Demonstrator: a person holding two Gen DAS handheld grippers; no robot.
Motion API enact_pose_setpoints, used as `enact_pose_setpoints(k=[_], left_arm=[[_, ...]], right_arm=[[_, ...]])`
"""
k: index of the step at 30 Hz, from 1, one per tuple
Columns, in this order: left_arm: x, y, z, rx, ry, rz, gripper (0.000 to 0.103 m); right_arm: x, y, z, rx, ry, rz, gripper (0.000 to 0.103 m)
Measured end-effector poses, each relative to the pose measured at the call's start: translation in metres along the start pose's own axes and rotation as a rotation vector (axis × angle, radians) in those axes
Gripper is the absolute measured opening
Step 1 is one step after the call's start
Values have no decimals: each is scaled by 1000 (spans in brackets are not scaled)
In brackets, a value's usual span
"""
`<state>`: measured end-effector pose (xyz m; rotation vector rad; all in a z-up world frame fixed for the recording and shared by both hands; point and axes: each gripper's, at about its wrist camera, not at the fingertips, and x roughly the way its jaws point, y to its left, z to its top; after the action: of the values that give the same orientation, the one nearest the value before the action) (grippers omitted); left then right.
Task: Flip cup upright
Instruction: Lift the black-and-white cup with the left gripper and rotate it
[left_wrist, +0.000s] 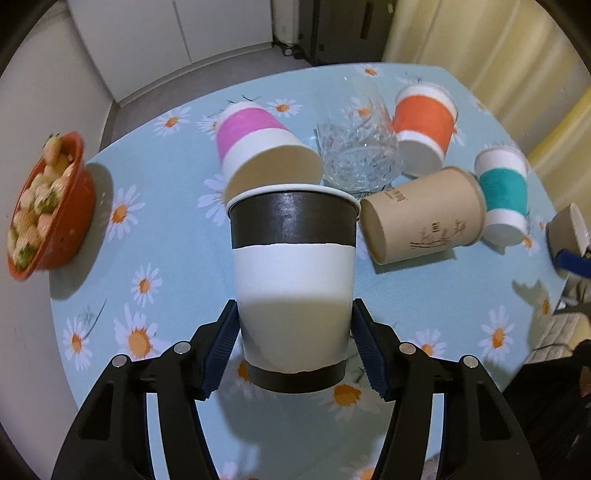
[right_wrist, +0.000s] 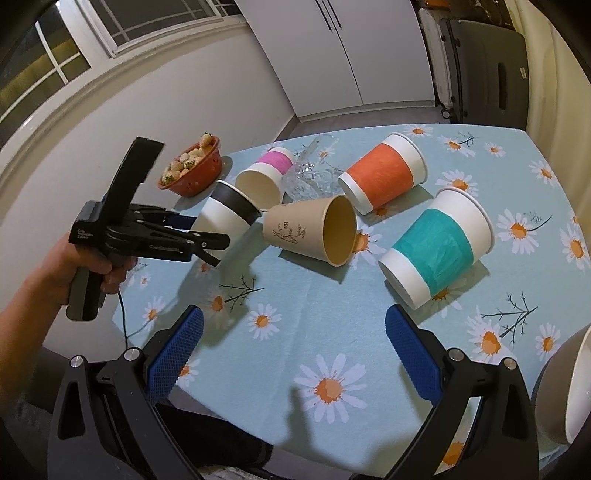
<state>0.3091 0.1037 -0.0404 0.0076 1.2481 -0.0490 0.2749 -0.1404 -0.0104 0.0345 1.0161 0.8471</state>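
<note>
My left gripper (left_wrist: 293, 347) is shut on a black-and-white paper cup (left_wrist: 293, 280), held above the table with its rim away from me. In the right wrist view the same cup (right_wrist: 225, 216) is tilted in the left gripper (right_wrist: 207, 243). On the daisy tablecloth lie a pink cup (left_wrist: 258, 147), an orange cup (left_wrist: 424, 125), a brown kraft cup (left_wrist: 424, 218) and a teal cup (left_wrist: 504, 195), all on their sides. My right gripper (right_wrist: 293, 354) is open and empty, low over the near table edge.
A clear cut-glass tumbler (left_wrist: 356, 155) lies among the cups. A red bowl of fruit (left_wrist: 48, 206) stands at the left edge. A white-rimmed bowl (right_wrist: 569, 391) sits at the right edge. Cabinets and a suitcase stand behind the table.
</note>
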Motion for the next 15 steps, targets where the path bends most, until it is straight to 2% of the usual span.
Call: enact_pose_setpoints(k=[8,15], left_arm=[[-34,-3,-31,-177,-41,-149,59],[-34,-18,-69,-298,-44,-300,59]], right_arm=[[-15,1,0,41,-4,52,98],[-28,7,-4,27,4,56,98]])
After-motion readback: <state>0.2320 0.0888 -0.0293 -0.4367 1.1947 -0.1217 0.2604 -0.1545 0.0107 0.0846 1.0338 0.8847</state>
